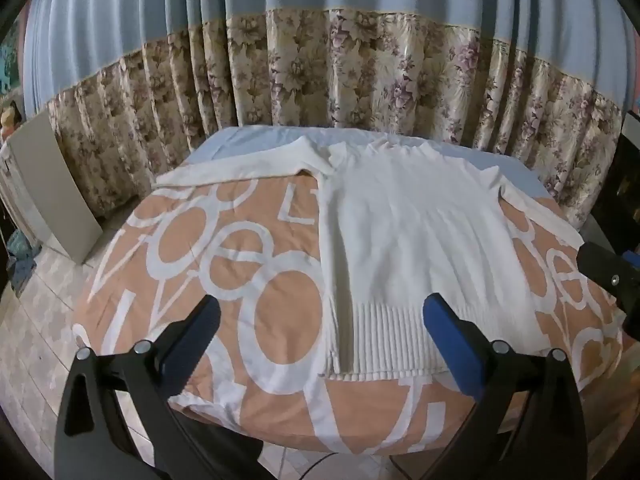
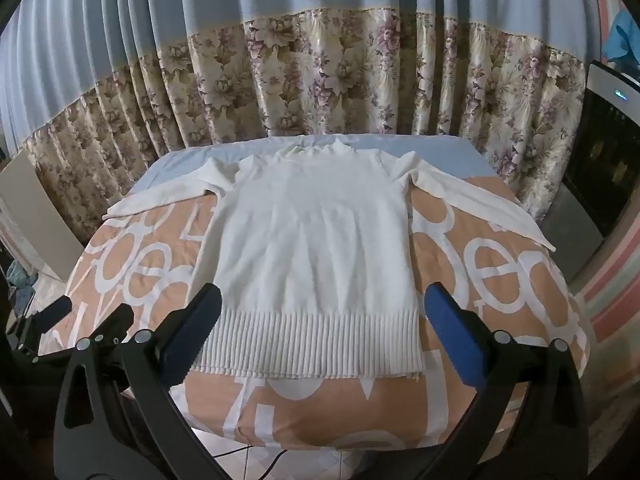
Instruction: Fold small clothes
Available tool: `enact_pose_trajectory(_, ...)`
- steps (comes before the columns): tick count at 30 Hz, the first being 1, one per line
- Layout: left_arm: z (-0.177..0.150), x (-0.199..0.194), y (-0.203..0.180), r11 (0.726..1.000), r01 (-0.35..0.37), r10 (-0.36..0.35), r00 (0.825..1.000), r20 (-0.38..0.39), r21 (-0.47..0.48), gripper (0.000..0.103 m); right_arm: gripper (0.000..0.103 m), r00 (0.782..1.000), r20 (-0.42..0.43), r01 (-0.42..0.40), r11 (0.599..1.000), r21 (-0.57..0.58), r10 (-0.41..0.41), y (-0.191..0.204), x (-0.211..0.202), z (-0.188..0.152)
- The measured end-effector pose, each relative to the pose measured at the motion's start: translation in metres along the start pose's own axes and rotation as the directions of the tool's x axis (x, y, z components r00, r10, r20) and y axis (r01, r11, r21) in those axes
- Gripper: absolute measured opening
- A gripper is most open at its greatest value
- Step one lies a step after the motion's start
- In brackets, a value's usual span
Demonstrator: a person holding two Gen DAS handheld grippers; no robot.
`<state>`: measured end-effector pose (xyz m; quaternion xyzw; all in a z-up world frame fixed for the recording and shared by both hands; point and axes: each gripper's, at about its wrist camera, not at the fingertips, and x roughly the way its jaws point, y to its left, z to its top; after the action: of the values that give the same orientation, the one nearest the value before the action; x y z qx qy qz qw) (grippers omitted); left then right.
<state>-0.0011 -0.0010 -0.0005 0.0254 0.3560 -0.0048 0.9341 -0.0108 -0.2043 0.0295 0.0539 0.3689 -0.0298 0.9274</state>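
Note:
A small white knit sweater [image 2: 316, 236] lies flat on a table under an orange cloth with white letters [image 2: 500, 264], collar at the far end, ribbed hem [image 2: 312, 344] near me, both sleeves spread outward. In the left wrist view the sweater [image 1: 408, 240] lies right of centre, its left sleeve [image 1: 224, 170] stretched far left. My left gripper [image 1: 324, 316] hovers open above the hem's left part, nothing between its fingers. My right gripper [image 2: 324, 308] hangs open over the hem's middle, also empty. The right gripper [image 1: 612, 280] shows at the left wrist view's right edge.
A blue and floral curtain [image 2: 320, 80] hangs just behind the table. A grey panel [image 1: 52, 192] leans at the left on the tiled floor [image 1: 36, 340]. A dark appliance [image 2: 608, 160] stands at the right. A cable [image 2: 280, 456] runs under the near table edge.

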Motion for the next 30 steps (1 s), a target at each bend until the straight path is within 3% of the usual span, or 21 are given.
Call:
enact_pose_trajectory(7, -0.003, 0.003, 0.005, 0.998, 0.050, -0.050, 0.999, -0.013, -0.035, 0.101, 0.100, 1.000, 0.012, -0.001, 1.000, -0.002, 0.001, 0.000, -0.001, -0.001)
enact_pose_trajectory(30, -0.002, 0.007, 0.004, 1.000, 0.024, -0.024, 1.000, -0.018, -0.015, 0.101, 0.100, 1.000, -0.003, 0.012, 1.000, -0.008, -0.012, 0.001, 0.004, -0.002)
